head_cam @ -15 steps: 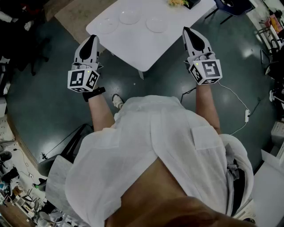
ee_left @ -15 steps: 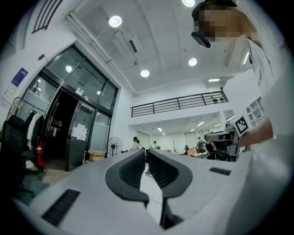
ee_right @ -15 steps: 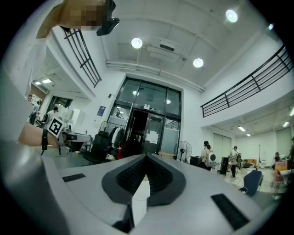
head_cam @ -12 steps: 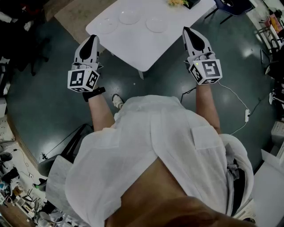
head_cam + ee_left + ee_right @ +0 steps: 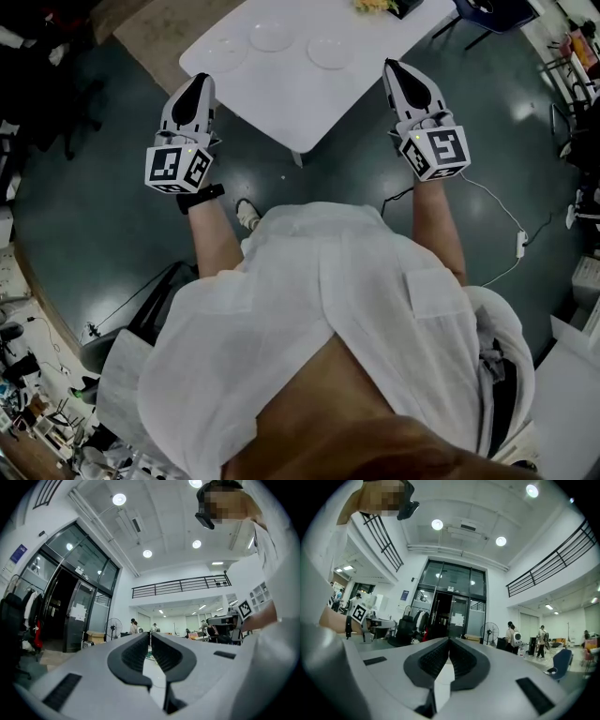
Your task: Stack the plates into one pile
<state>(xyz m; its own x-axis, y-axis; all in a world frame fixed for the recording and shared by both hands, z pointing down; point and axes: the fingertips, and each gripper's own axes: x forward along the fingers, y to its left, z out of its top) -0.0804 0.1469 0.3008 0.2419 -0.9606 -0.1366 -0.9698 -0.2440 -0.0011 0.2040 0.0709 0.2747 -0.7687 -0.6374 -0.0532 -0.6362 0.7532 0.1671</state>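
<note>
Approach step, stacking not begun. Three plates (image 5: 272,36) lie apart on table (image 5: 300,108). Left gripper (image 5: 202,81), right gripper (image 5: 393,67): jaws together, empty (both near table edge). Next likely: open, reach nearest plate.

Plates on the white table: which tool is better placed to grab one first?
Probably the left tool: its shut tip sits nearer the left plate than the right tool does to the right plate.
</note>
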